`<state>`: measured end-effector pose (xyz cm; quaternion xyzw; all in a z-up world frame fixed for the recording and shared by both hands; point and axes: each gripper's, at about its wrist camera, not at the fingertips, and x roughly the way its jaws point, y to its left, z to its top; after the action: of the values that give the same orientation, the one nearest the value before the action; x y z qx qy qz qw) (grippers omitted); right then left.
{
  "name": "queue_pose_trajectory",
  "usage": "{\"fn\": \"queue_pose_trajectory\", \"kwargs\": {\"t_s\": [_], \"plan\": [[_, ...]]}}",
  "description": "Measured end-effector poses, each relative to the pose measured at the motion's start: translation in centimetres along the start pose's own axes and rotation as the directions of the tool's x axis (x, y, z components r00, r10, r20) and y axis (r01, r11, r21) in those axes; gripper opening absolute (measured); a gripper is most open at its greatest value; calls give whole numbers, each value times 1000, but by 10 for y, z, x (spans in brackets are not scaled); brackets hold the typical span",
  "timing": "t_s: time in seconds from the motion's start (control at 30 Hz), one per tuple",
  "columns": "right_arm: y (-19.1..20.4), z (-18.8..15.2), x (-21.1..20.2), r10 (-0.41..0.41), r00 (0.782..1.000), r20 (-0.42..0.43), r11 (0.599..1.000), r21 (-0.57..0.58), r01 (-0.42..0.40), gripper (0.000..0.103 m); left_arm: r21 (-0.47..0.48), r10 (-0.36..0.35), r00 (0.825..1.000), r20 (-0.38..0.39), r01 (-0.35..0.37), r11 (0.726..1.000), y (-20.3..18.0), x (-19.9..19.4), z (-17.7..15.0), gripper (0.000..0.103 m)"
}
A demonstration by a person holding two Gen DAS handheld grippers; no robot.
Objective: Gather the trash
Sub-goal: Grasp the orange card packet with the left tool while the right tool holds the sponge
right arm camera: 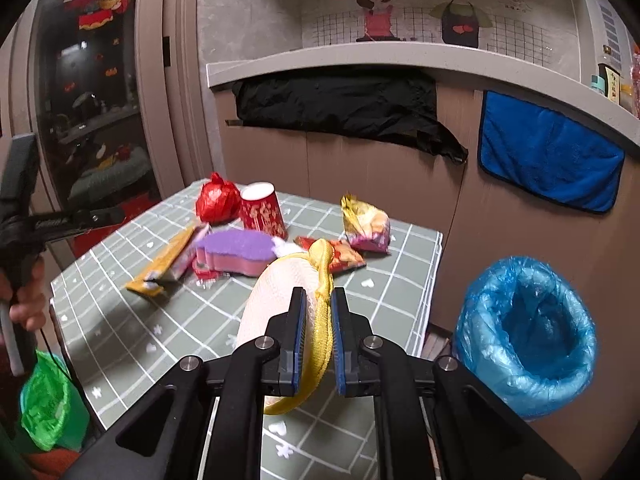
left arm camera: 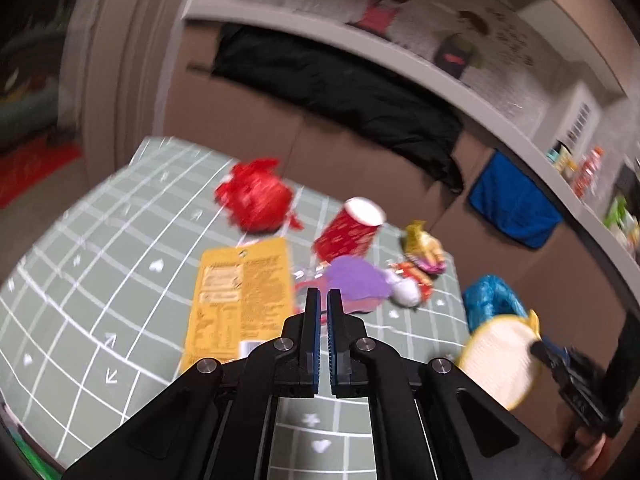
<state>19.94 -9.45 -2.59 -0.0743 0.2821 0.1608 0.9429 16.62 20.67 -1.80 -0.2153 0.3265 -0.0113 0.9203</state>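
The right gripper (right arm camera: pixel 316 316) is clamped on the yellow rim of a white mesh scrubber (right arm camera: pixel 272 300), its blue-padded jaws pressed against the yellow band on both sides; the scrubber hangs above the near edge of the green checked table (right arm camera: pixel 120 312), to the left of the blue-lined trash bin (right arm camera: pixel 528 336), which stands just off the table's right side with its mouth open. The left gripper (left arm camera: pixel 323 308) has its jaws drawn nearly together with only a thin slit between them and nothing held; it hovers over the table, its tips pointing at the purple sponge (left arm camera: pixel 356 280). Around that sponge lies the rest of the litter: a yellow card package (left arm camera: pixel 240 292) flat to its left, a red paper cup (left arm camera: pixel 348 232) standing mouth-down just behind it, a crumpled red plastic bag (left arm camera: pixel 256 200) further back and left, a gold and pink snack wrapper (right arm camera: pixel 364 220) behind it to the right, and a red wrapper (right arm camera: pixel 344 256) just beside its right end. A green bag (right arm camera: pixel 48 400) hangs below the table's left edge.
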Motion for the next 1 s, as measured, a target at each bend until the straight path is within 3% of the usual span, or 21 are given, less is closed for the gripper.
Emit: {"fn": "queue_pose_trajectory", "kwargs": {"t_s": [0.03, 0.1, 0.13, 0.27, 0.43, 0.5, 0.8, 0.83, 0.87, 0.9, 0.93, 1.0], "plan": [[-1, -4, 1, 4, 1000, -10, 1000, 6, -4, 11, -27, 5, 1000, -12, -5, 1000, 12, 6, 0, 11], [-4, -10, 3, 12, 1000, -25, 1000, 21, -12, 11, -56, 19, 999, -29, -20, 998, 27, 13, -3, 44], [-6, -15, 5, 16, 999, -37, 999, 31, -15, 11, -70, 38, 998, -48, -41, 997, 37, 19, -6, 50], [-5, -25, 16, 44, 997, -67, 998, 48, -40, 11, -49, 116, 986, -119, -122, 991, 59, 39, -15, 52], [2, -30, 30, 80, 993, -92, 996, 54, -75, 11, -75, 118, 968, -220, -137, 988, 80, 73, -21, 52], [6, -32, 35, 83, 991, -101, 996, 48, -78, 11, -60, 128, 973, -194, -142, 988, 78, 78, -21, 52], [9, -41, 53, 104, 985, -137, 993, 61, -97, 13, -28, 119, 965, -234, -129, 991, 66, 99, -9, 57], [9, -43, 55, 110, 984, -138, 993, 65, -102, 13, -29, 111, 965, -237, -121, 992, 66, 100, -8, 54], [9, -44, 57, 111, 984, -142, 993, 65, -102, 13, -44, 101, 967, -234, -115, 992, 67, 99, -7, 40], [10, -45, 58, 110, 983, -147, 993, 64, -101, 13, -54, 101, 969, -226, -116, 992, 67, 97, -6, 15], [10, -47, 60, 108, 982, -153, 993, 64, -99, 13, -55, 103, 970, -222, -118, 991, 66, 95, -5, 4], [9, -49, 61, 112, 981, -160, 992, 68, -102, 13, -47, 90, 975, -204, -102, 994, 62, 90, -4, 4]]}}
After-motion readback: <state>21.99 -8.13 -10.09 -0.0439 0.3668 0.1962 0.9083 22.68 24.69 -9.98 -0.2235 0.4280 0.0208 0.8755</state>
